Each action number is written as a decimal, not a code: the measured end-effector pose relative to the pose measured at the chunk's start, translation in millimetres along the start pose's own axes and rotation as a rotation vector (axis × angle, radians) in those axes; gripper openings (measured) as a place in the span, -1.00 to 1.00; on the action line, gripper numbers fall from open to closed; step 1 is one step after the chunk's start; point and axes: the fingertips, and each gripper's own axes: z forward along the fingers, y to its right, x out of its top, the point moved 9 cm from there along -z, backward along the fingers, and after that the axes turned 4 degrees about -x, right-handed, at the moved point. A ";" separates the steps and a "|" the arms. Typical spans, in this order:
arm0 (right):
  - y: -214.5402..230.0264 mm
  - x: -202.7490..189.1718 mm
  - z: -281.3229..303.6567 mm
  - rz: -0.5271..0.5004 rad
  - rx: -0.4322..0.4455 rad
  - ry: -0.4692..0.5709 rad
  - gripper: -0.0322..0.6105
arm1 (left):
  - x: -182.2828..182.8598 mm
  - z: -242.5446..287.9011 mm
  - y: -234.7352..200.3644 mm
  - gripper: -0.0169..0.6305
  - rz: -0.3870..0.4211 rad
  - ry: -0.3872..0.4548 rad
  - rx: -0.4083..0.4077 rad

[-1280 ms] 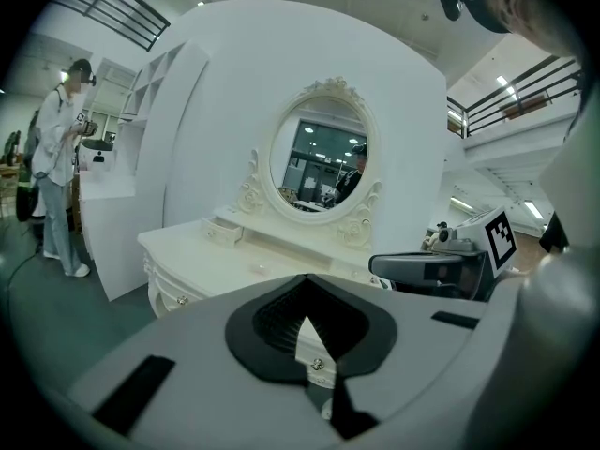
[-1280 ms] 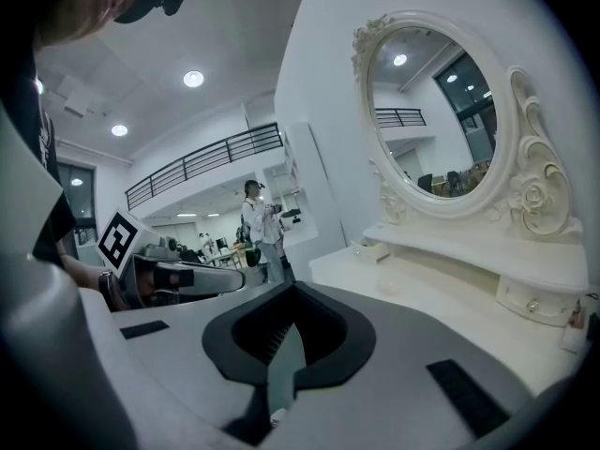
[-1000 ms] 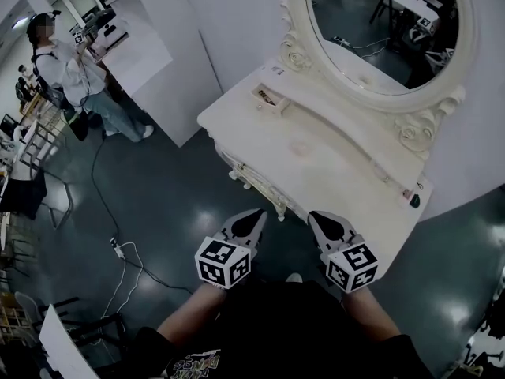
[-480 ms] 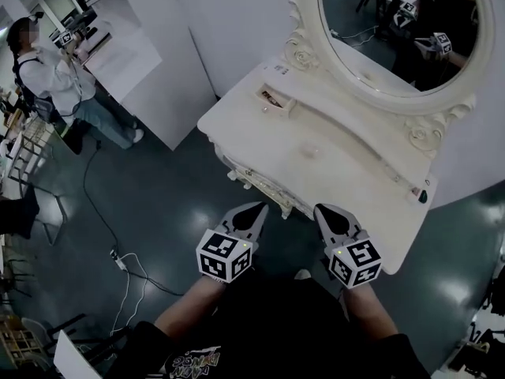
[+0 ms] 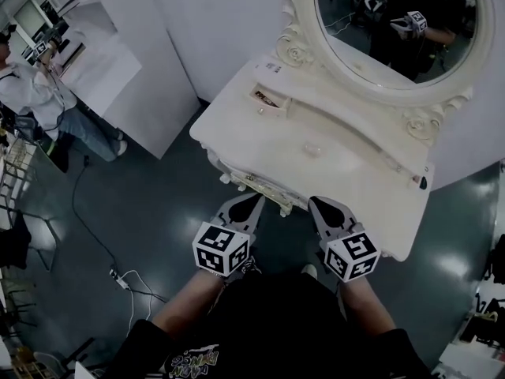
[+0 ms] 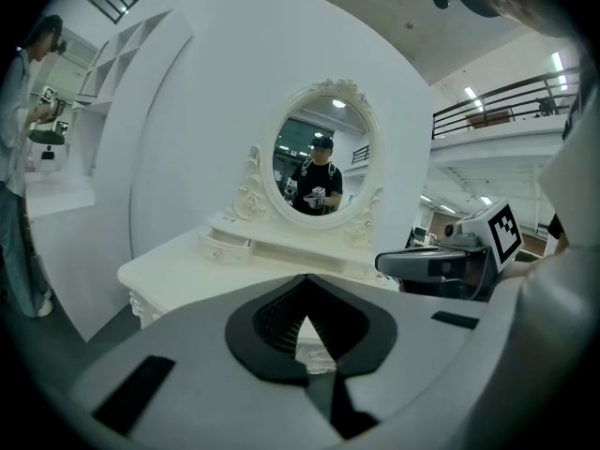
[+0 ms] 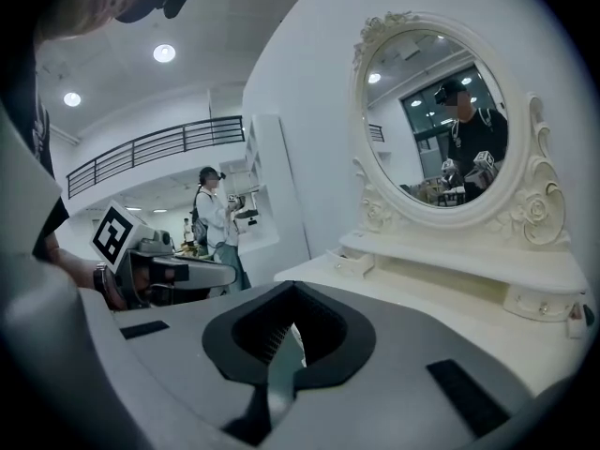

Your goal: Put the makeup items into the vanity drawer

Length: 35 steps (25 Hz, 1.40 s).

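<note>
The white vanity point(image 5: 347, 172) with its oval mirror point(image 5: 394, 30) stands ahead of me. A small drawer point(image 5: 267, 99) on its top left is pulled out, with something brownish inside. A small pale pink item point(image 5: 313, 150) lies on the top, and a small dark item point(image 5: 422, 183) sits at the right end. My left gripper point(image 5: 251, 204) and right gripper point(image 5: 319, 206) hover side by side just short of the vanity's front edge, both shut and empty. In the left gripper view the left gripper point(image 6: 306, 279) points at the tabletop. The right gripper point(image 7: 293, 285) shows the same in its own view.
A person point(image 5: 31, 93) stands at the far left beside a white partition point(image 5: 134, 69). A cable point(image 5: 118, 279) lies on the dark floor to my left. The vanity's carved front apron point(image 5: 252, 181) is right before the gripper tips.
Both grippers and the head view have drawn closer to the vanity's front edge. The jaws stayed shut. The person at the left has slid toward the picture's edge.
</note>
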 end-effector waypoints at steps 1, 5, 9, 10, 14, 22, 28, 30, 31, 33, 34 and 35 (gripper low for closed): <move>-4.5 0.5 4.6 0.004 -0.006 0.002 -0.81 | 1.7 -1.4 -5.5 -0.92 0.004 -0.002 -0.009; -21.2 0.8 22.1 0.019 -0.036 0.003 -0.81 | 7.6 -8.0 -28.6 -0.92 0.017 -0.008 -0.040; -37.5 -1.1 35.6 0.042 -0.067 0.002 -0.81 | 7.7 -16.6 -49.6 -0.92 0.012 -0.024 -0.070; -41.2 -1.8 38.6 0.047 -0.076 0.002 -0.81 | 7.6 -18.2 -54.4 -0.92 0.011 -0.027 -0.078; -56.0 -3.7 47.3 0.056 -0.112 0.001 -0.81 | 8.7 -24.4 -70.5 -0.92 0.017 -0.029 -0.104; -65.0 -0.5 43.2 0.048 -0.175 -0.010 -0.81 | 8.9 -35.0 -85.5 -0.92 -0.019 -0.014 -0.130; -54.3 7.9 47.5 0.011 -0.197 -0.048 -0.81 | 14.7 -38.8 -97.1 -0.92 -0.031 0.028 -0.112; -50.1 12.3 50.2 -0.009 -0.191 -0.055 -0.81 | 14.5 -37.9 -99.8 -0.92 -0.036 0.039 -0.097; -47.8 14.5 52.4 -0.019 -0.188 -0.057 -0.81 | 14.5 -37.3 -100.8 -0.92 -0.039 0.044 -0.091; -42.5 19.2 58.3 -0.033 -0.181 -0.055 -0.81 | 15.3 -36.4 -102.1 -0.92 -0.045 0.046 -0.081; -39.6 21.6 61.2 -0.037 -0.178 -0.052 -0.81 | 15.9 -35.6 -102.3 -0.92 -0.047 0.045 -0.078; -36.6 24.0 64.0 -0.040 -0.175 -0.049 -0.81 | 16.7 -34.0 -102.5 -0.92 -0.048 0.043 -0.076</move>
